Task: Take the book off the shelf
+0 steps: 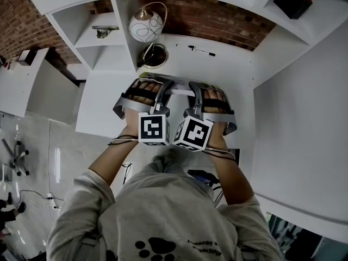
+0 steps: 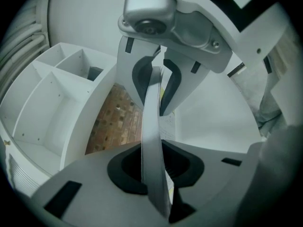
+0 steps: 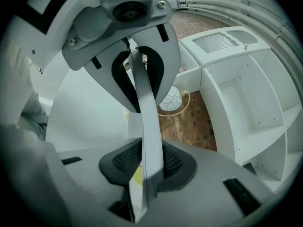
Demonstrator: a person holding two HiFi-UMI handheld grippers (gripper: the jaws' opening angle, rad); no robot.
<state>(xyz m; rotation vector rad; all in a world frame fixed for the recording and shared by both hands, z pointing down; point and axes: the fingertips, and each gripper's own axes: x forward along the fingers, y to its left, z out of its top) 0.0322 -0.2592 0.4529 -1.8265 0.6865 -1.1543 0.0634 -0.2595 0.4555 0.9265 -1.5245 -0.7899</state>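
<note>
Both grippers hold one thin, pale book flat in front of me, above the white desk. My left gripper is shut on its left side and my right gripper on its right side. In the left gripper view the book shows edge-on as a pale strip that the dark pads clamp, with the left gripper closed around it. The right gripper view shows the same: the book's edge runs through the right gripper, with a little yellow showing by the lower pad.
A white globe lamp on a metal ring base stands at the back of the desk. White shelf compartments rise at the left against a brick wall. Small dark items lie on the desk. A black box sits upper right.
</note>
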